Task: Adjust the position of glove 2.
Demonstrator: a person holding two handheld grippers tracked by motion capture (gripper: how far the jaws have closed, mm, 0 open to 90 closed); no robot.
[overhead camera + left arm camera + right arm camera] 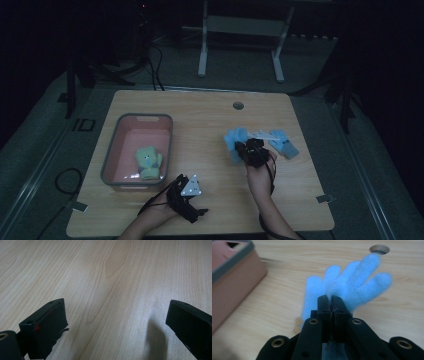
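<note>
Your right gripper is clamped on a blue glove. In the right gripper view the jaws are pressed together with the glove pinched at the tips, its fingers fanning out toward 1 o'clock. The glove is blurred there, and I can't tell whether it's clear of the table.

From the high view, that glove sits right of the table's centre, roughly 3 o'clock from the middle of the table. A second blue glove lies flat just beside it at its 3 o'clock, with something pale between the two that's too small to make out.

Your left gripper is near the front edge, around 7 o'clock from table centre. Its jaws stand wide apart in the left gripper view, nothing between them, bare wood below.

The pink bin is at the table's 9 o'clock side, well apart from your right gripper. A green glove lies inside it, toward the near end. In the right gripper view the bin's corner shows at 10 o'clock from the jaws.

The cable hole sits at 12 o'clock on the table, beyond the held glove; in the right gripper view it is just past the glove's fingertips.
</note>
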